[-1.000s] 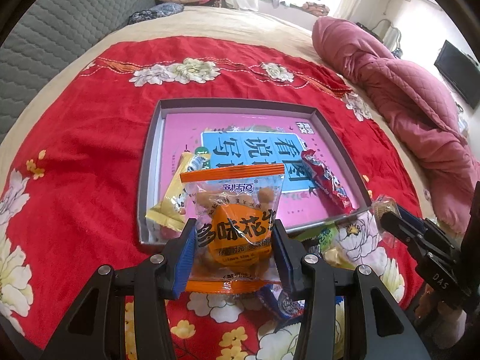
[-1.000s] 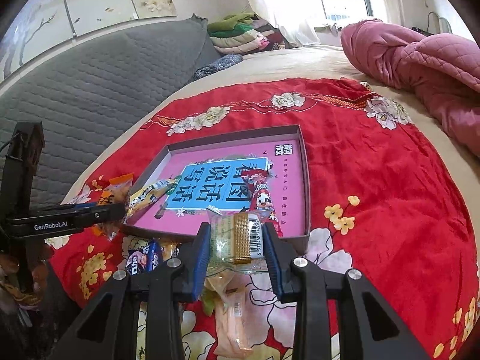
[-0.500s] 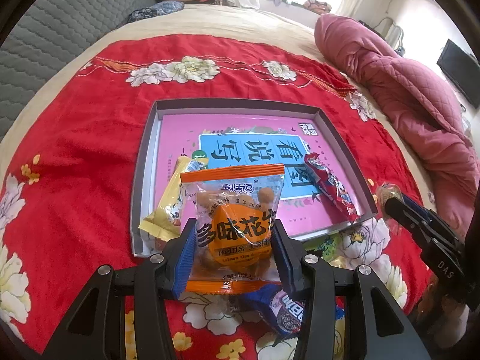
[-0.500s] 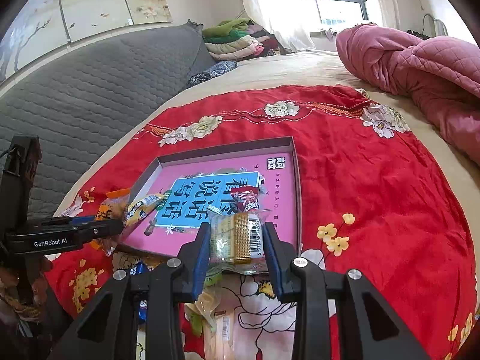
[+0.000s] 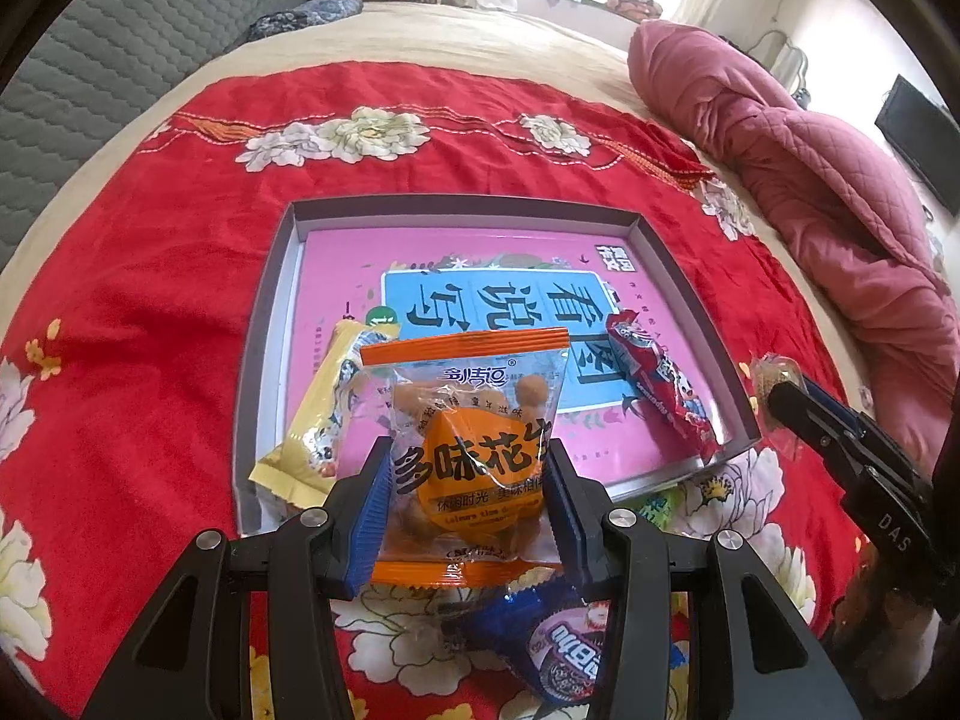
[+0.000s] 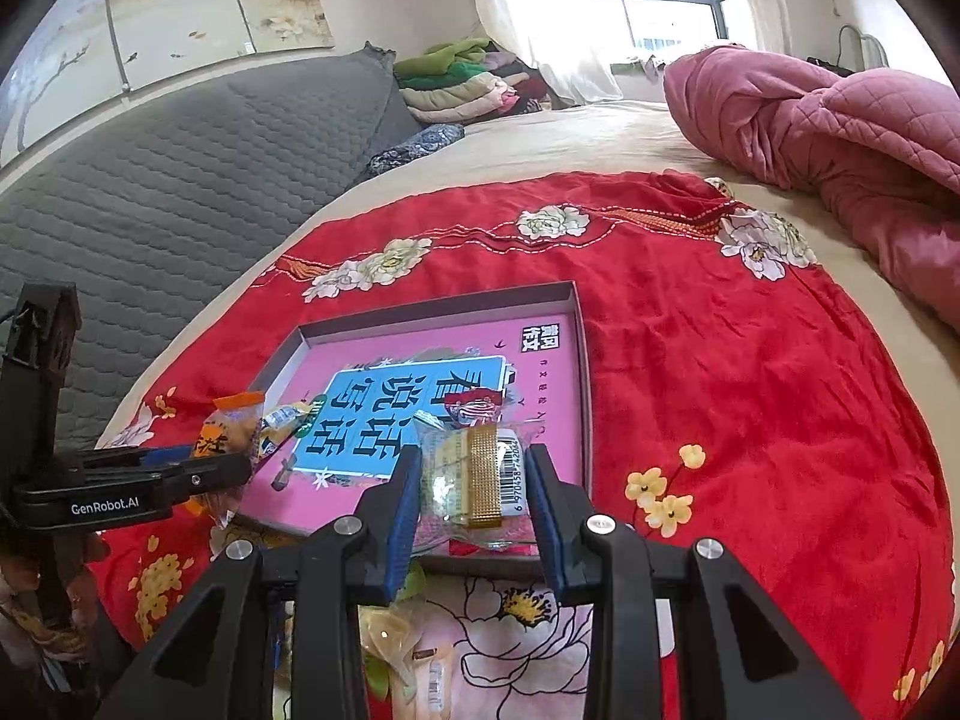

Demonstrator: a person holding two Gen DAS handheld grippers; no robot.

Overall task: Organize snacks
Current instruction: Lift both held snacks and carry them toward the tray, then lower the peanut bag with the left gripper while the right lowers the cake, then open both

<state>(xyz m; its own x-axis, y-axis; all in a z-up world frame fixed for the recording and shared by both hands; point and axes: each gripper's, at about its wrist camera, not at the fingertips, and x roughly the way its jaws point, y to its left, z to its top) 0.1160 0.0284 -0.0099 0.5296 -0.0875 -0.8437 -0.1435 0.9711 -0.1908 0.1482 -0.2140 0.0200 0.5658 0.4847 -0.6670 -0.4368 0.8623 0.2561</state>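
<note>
Because we want both snacks inside the tray (image 5: 267, 324), our left gripper (image 5: 465, 483) pinches the orange peanut packet (image 5: 471, 456) and our right gripper (image 6: 474, 489) the clear wafer packet (image 6: 474, 474), each above its near edge.

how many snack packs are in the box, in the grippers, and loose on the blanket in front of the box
in the box: 2, yellow pack, red pack
in the grippers: 2, orange peanut pack, clear pack
loose on the blanket: at least 3, blue pack, green pack, pale pack
total: at least 7
</note>
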